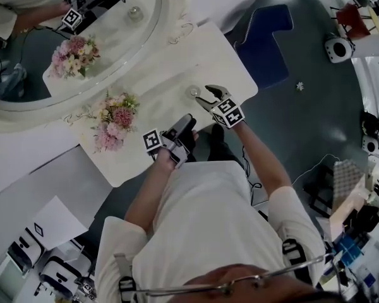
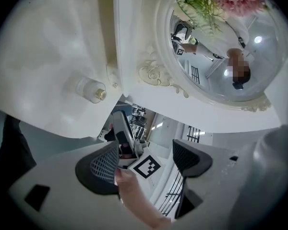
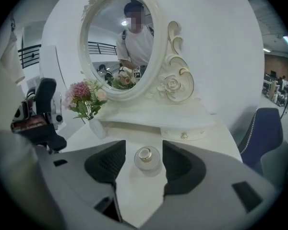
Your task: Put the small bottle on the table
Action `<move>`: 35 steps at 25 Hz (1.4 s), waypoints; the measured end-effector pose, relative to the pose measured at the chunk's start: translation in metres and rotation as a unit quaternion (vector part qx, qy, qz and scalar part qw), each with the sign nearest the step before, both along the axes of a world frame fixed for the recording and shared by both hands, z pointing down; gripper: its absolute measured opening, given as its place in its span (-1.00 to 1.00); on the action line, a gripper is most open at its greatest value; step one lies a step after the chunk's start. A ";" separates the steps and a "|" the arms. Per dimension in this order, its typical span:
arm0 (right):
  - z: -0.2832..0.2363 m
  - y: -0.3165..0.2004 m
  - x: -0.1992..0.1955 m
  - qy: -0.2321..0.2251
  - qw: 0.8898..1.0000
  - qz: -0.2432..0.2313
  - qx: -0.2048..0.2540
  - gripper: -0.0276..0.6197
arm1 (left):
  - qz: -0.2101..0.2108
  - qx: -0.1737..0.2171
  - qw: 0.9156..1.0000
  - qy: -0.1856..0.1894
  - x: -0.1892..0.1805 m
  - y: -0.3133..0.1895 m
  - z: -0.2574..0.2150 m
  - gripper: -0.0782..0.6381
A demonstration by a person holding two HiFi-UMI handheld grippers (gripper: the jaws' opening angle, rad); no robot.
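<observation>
Head view: 1 small bottle (image 1: pixel 192 92) + 1 bouquet (image 1: pixel 115 120).

Head view: above the person, facing steeply down on the bench (image 1: pixel 170 87). Left gripper view: rolled sideways beside the bench edge, facing the mirror (image 2: pixel 216 56). Right gripper view: level, close behind the small bottle (image 3: pixel 146 158), facing the mirror. All three share bench, small bottle and mirror.
</observation>
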State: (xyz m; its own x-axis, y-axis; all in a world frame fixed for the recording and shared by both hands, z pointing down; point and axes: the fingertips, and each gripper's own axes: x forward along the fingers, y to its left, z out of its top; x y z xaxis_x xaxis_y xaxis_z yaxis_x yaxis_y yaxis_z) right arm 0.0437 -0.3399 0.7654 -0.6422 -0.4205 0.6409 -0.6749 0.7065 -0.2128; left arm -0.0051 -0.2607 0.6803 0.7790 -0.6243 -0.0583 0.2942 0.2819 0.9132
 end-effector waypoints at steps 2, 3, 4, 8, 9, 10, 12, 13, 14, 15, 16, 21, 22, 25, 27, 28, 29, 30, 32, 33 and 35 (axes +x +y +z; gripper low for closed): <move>-0.014 0.004 0.007 -0.011 1.000 -0.003 0.004 -0.20 | -0.015 0.008 1.000 -0.006 0.004 0.001 -0.006 0.20; -0.021 0.007 0.011 -0.018 1.000 -0.004 0.005 -0.24 | -0.022 0.012 1.000 -0.010 0.006 0.001 -0.009 0.20; -0.028 0.010 0.015 -0.025 1.000 -0.005 0.006 -0.28 | -0.030 0.017 0.999 -0.015 0.008 0.001 -0.012 0.20; -0.059 0.025 0.032 -0.040 0.999 -0.019 0.013 -0.39 | -0.062 0.040 0.997 -0.037 0.018 0.006 -0.026 0.19; -0.067 0.031 0.038 -0.039 0.999 -0.024 0.015 -0.43 | -0.067 0.045 0.996 -0.042 0.022 0.010 -0.031 0.19; -0.075 0.037 0.045 -0.038 0.999 -0.030 0.017 -0.47 | -0.071 0.051 0.995 -0.047 0.026 0.014 -0.035 0.19; -0.088 0.048 0.056 -0.041 0.998 -0.042 0.021 -0.54 | -0.081 0.064 0.993 -0.064 0.032 0.022 -0.042 0.18; -0.094 0.052 0.060 -0.045 0.998 -0.047 0.022 -0.57 | -0.088 0.071 0.991 -0.075 0.034 0.024 -0.045 0.17; -0.101 0.057 0.065 -0.050 0.997 -0.052 0.023 -0.59 | -0.098 0.079 0.988 -0.087 0.036 0.027 -0.049 0.17; -0.107 0.061 0.070 -0.055 0.997 -0.057 0.023 -0.61 | -0.108 0.087 0.985 -0.100 0.038 0.029 -0.054 0.17; -0.114 0.064 0.075 -0.061 0.996 -0.063 0.024 -0.63 | -0.119 0.097 0.982 -0.113 0.040 0.032 -0.060 0.14; -0.147 0.082 0.089 -0.100 0.991 -0.087 0.033 -0.70 | -0.167 0.149 0.959 -0.174 0.044 0.051 -0.093 -0.06; -0.152 0.085 0.089 -0.107 0.989 -0.092 0.034 -0.72 | -0.176 0.158 0.954 -0.187 0.043 0.056 -0.098 -0.12; -0.163 0.097 0.087 -0.118 0.986 -0.115 0.038 -0.74 | -0.199 0.173 0.940 -0.218 0.040 0.073 -0.109 -0.26; -0.169 0.102 0.082 -0.121 0.983 -0.131 0.040 -0.77 | -0.214 0.179 0.930 -0.239 0.037 0.083 -0.111 -0.36; -0.173 0.103 0.080 -0.124 0.982 -0.139 0.041 -0.77 | -0.219 0.182 0.924 -0.256 0.034 0.087 -0.112 -0.42; -0.176 0.105 0.078 -0.128 0.980 -0.144 0.042 -0.78 | -0.222 0.187 0.916 -0.279 0.031 0.091 -0.112 -0.47; -0.180 0.107 0.077 -0.131 0.980 -0.145 0.043 -0.78 | -0.221 0.195 0.905 -0.306 0.027 0.095 -0.112 -0.51; -0.184 0.116 0.081 -0.127 0.981 -0.142 0.043 -0.79 | -0.216 0.208 0.888 -0.350 0.021 0.106 -0.112 -0.60; -0.185 0.120 0.084 -0.122 0.981 -0.141 0.045 -0.80 | -0.216 0.213 0.880 -0.364 0.017 0.113 -0.113 -0.63; -0.188 0.122 0.086 -0.115 0.982 -0.141 0.053 -0.80 | -0.224 0.223 0.866 -0.388 0.002 0.118 -0.116 -0.68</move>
State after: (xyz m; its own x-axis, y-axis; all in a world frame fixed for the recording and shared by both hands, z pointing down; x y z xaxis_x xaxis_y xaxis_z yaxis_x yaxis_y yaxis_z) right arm 0.1300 -0.2182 0.5774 -0.8647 -0.2622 0.4285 -0.3929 0.8845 -0.2517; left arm -0.0028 -0.1423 0.5642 0.3776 -0.9239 0.0611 -0.4677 -0.1333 0.8738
